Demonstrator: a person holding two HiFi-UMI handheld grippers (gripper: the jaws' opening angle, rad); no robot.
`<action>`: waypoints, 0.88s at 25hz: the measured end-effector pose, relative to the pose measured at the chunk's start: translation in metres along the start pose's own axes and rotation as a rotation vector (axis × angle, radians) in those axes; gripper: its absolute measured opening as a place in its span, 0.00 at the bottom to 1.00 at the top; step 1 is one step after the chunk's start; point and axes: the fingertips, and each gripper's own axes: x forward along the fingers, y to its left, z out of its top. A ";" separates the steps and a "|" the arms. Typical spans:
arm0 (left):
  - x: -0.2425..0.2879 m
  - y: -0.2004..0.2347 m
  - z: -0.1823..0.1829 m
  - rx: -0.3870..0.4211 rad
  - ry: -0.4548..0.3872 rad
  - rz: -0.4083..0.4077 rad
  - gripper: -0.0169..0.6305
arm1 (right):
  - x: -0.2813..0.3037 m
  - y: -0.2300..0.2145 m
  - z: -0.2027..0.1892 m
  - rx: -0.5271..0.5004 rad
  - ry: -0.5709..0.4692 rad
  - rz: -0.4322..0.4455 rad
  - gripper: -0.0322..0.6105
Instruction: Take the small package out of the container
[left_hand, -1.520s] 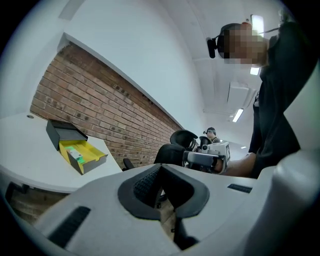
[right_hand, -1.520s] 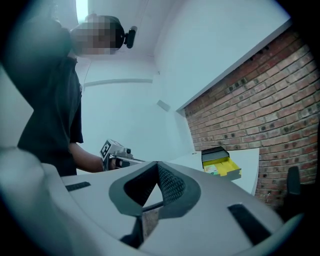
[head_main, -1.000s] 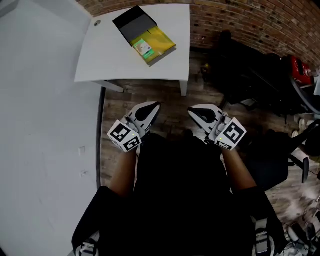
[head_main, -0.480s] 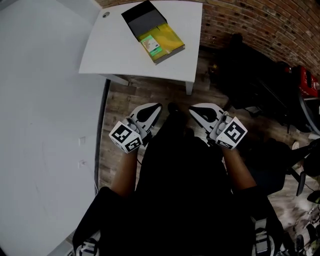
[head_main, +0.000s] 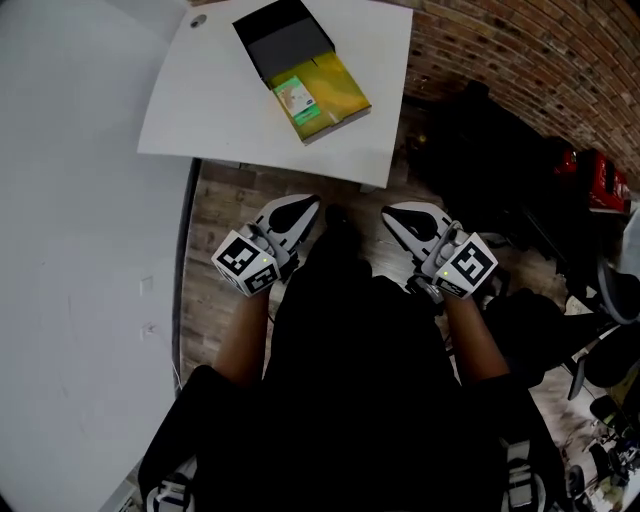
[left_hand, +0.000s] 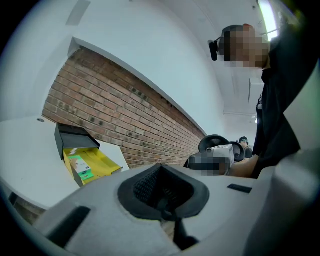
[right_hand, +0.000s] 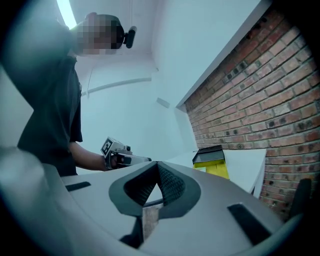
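Two handheld claws are seen side by side at the middle of the head view, over a strip of wooden floor (head_main: 222, 225) and just above the person's dark clothing. The left gripper (head_main: 303, 207) is seen with its jaws closed together, and nothing is held between them. The right gripper (head_main: 393, 214) is likewise seen with its pads meeting at their tips, and no object is caught there. Both claws are pointed toward the top of the frame, where a white table (head_main: 225, 110) is placed against a brick wall (head_main: 520, 45). At the upper middle of the frame a yellow container (head_main: 345, 88) is laid flat on the table, and its black lid (head_main: 283, 38) is folded open at its far end. The small package (head_main: 297, 101), green and white, is lodged inside the container along its left wall. Both claws are kept well apart from the container, short of the table's near edge.
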 end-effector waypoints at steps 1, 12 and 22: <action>0.004 0.007 0.003 0.002 0.003 -0.003 0.05 | 0.006 -0.008 0.004 -0.001 0.001 -0.001 0.06; 0.032 0.104 0.049 -0.006 -0.021 0.001 0.05 | 0.083 -0.082 0.038 -0.025 0.064 0.003 0.06; 0.045 0.147 0.047 0.096 0.082 0.099 0.05 | 0.117 -0.139 0.054 -0.033 0.070 0.020 0.06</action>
